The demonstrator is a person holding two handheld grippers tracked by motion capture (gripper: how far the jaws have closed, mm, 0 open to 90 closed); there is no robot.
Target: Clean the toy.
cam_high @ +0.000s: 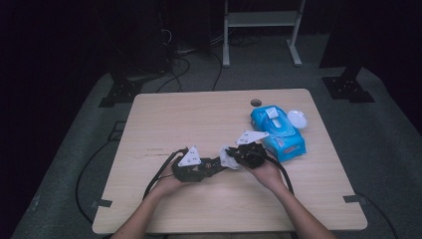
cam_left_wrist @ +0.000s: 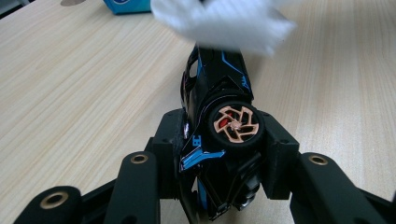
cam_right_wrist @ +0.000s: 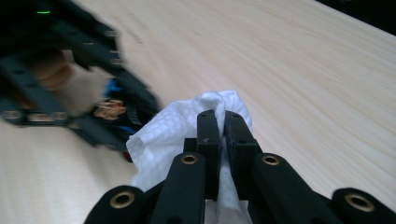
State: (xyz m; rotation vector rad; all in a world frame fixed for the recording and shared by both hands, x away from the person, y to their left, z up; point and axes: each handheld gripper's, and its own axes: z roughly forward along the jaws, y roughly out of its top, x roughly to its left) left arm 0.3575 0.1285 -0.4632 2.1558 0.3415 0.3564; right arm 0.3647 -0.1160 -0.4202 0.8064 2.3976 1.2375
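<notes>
Fingers of the right gripper are pinched tight on a crumpled white wipe, which bulges out around and beyond the two black pads. Fingers of the left gripper are clamped on a black toy car with blue trim, one pad on each flank near a copper-spoked wheel. The car points away from that gripper, tipped onto its side so the wheel faces up, its far end reaching under the wipe.

From above, both hands come in from the near edge of a pale wooden table. The left gripper sits just left of centre with the car jutting toward the right gripper. The wipe lies between the two, touching or nearly touching the car's front; contact cannot be told for sure. Blur in the right gripper view suggests that hand is in motion.

Judged from this, the step in hand is wiping the car clean, with the left hand holding it steady. The next move calls for a firm hold on the car while the wipe is drawn along its body, with light pressure so the car does not twist out of the pads.

Farther back on the right lies a blue pack of wipes, with a round white lid just beside it.
</notes>
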